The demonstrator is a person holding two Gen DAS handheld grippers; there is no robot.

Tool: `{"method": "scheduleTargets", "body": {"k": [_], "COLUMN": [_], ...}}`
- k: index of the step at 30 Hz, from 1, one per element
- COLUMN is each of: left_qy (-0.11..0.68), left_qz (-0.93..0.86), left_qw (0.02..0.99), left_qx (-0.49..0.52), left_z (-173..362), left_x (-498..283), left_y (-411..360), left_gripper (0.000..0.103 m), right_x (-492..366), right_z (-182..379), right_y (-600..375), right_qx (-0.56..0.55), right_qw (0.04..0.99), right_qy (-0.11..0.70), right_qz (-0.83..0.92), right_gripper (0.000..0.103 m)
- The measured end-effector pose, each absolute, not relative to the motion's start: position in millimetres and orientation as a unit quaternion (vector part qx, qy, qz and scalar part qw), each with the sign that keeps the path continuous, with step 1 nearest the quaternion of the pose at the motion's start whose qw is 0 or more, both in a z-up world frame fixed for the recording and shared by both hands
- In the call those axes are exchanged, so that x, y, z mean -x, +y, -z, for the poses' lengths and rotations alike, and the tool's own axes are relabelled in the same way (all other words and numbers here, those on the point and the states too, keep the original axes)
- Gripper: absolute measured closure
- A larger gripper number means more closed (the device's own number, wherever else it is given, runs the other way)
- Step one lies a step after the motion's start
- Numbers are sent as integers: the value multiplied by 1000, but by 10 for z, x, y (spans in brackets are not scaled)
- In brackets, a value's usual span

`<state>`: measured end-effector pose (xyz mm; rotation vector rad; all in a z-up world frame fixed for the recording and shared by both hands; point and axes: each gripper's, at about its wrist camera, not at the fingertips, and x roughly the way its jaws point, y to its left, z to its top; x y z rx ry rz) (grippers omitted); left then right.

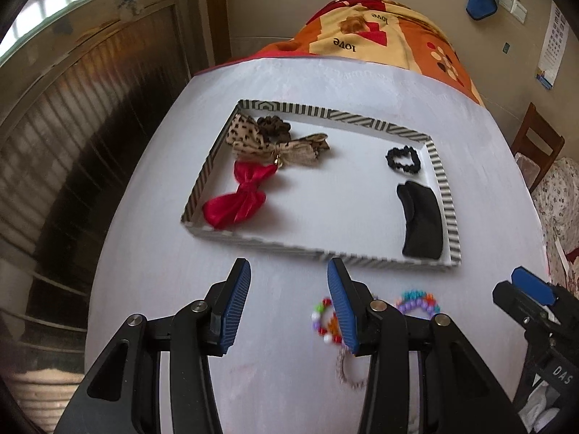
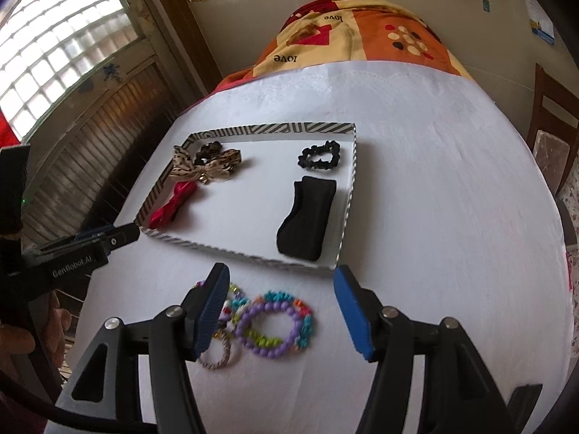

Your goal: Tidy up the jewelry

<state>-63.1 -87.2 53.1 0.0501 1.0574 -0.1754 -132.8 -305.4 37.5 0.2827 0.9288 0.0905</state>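
A striped-rim tray (image 1: 445, 184) (image 2: 347, 195) on the white table holds a red bow (image 1: 237, 200) (image 2: 170, 206), a leopard-print bow (image 1: 275, 144) (image 2: 210, 166), a dark scrunchie (image 1: 273, 124), a black scrunchie (image 1: 401, 157) (image 2: 320, 155) and a black cloth piece (image 1: 419, 217) (image 2: 304, 217). Several colourful bead bracelets (image 2: 275, 320) (image 1: 416, 302) and a thin hair tie (image 2: 220, 356) lie in front of the tray. My left gripper (image 1: 289, 307) is open and empty, left of the bracelets. My right gripper (image 2: 280, 314) is open, just above the bracelets.
The white cloth (image 2: 434, 181) covers the table; an orange patterned blanket (image 2: 362, 32) lies beyond its far edge. A wooden chair (image 2: 553, 137) stands at the right. A window and slatted panel (image 2: 72, 108) are at the left. The left gripper shows in the right wrist view (image 2: 108, 238).
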Motion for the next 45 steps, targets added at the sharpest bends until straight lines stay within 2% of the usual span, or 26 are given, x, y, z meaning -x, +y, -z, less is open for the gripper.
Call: {"method": "scheduleTargets", "body": {"k": [18, 45], "left_qy": [468, 477], "left_qz": [84, 82], "left_qw": [879, 875], "left_qx": [-30, -19], "left_z": [-737, -730], "left_x": [1206, 1316], "left_y": [-976, -957], "left_gripper": [81, 81], "right_x": [1861, 1944], "right_z": [-635, -615], "right_y": [-3042, -3065], "right_qx": [-116, -108], "right_qw": [899, 899], "right_qy": [419, 422], "right_qz": [-54, -56], "right_gripper": [35, 34]}}
